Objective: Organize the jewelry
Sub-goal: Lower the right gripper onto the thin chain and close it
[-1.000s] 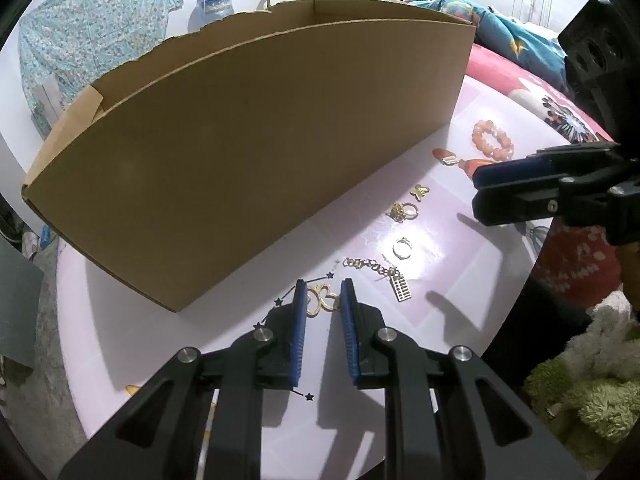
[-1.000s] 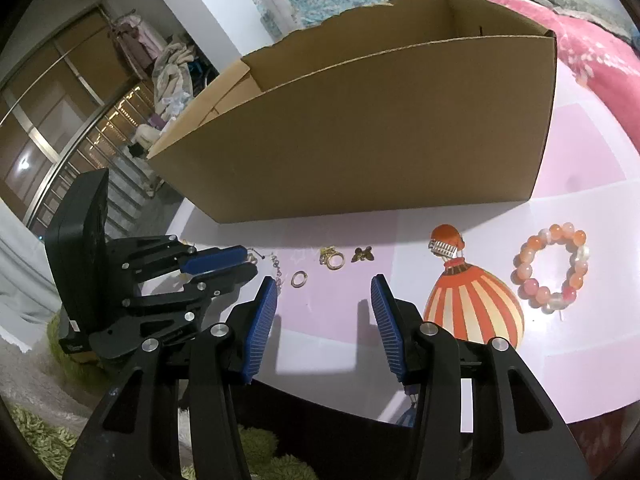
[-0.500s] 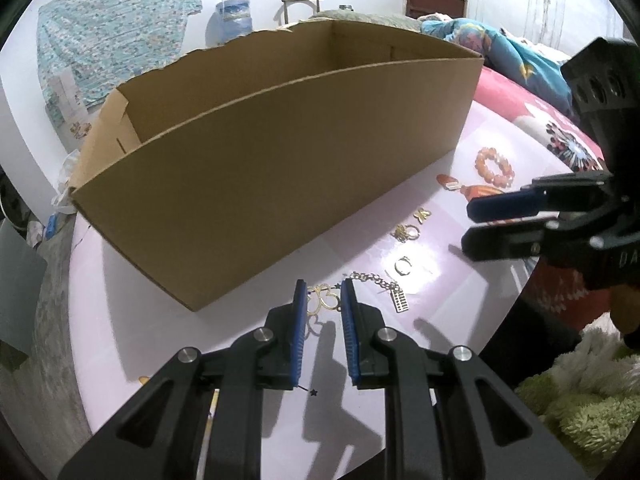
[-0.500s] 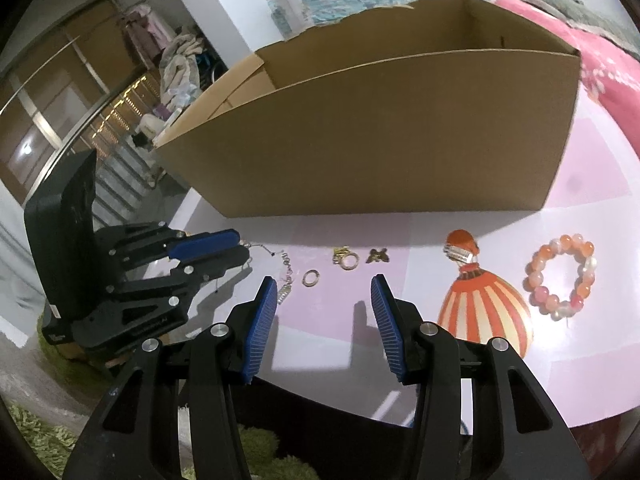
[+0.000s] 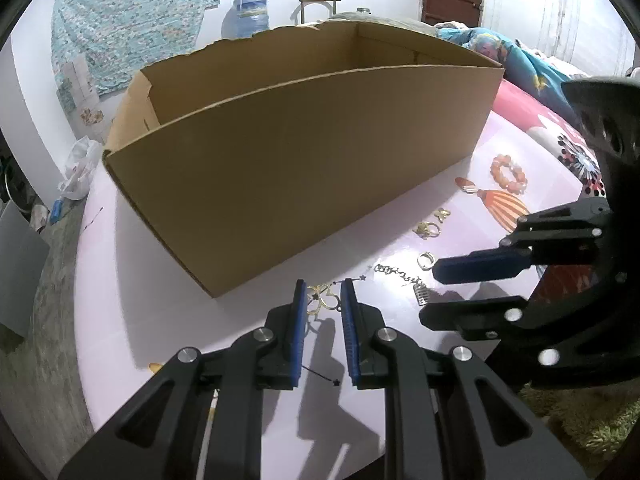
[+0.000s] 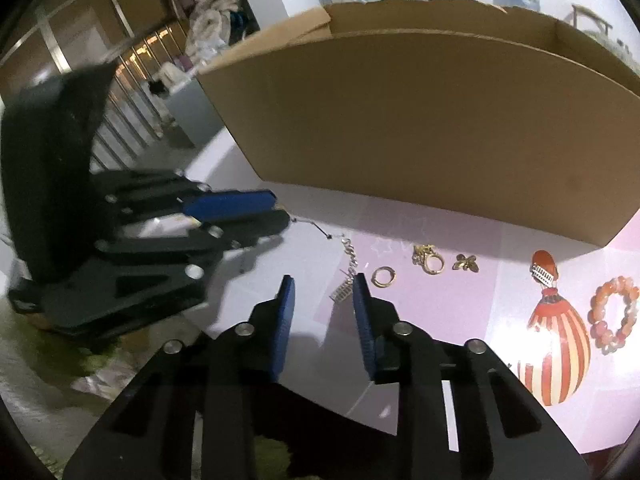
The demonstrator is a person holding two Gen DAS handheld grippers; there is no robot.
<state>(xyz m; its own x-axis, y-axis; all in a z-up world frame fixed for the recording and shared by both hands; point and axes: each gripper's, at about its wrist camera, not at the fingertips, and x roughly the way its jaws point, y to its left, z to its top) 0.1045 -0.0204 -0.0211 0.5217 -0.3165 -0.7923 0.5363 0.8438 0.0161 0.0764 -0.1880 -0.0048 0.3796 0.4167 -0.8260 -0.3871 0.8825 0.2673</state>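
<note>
A large open cardboard box (image 5: 304,152) stands on the pink table (image 5: 160,312). Jewelry lies in a row before it: a gold star necklace (image 5: 324,300), a chain with a small comb charm (image 6: 346,280), a gold ring (image 6: 385,277), a ring cluster (image 6: 429,259), a butterfly piece (image 6: 466,263), a striped orange hair clip (image 6: 556,344) and an orange bead bracelet (image 6: 614,310). My left gripper (image 5: 324,300) is narrowly open, its fingers either side of the necklace, low over the table. My right gripper (image 6: 324,292) is open, just short of the comb charm.
The box wall (image 6: 440,128) rises close behind the jewelry. The table edge runs near both grippers, with green shaggy fabric (image 5: 592,412) below. A bed with pink and blue covers (image 5: 532,92) lies to the right.
Both grippers have drawn back and risen a little, then the right one swung left toward the chain. The left fingers stay around the necklace at the same narrow gap.
</note>
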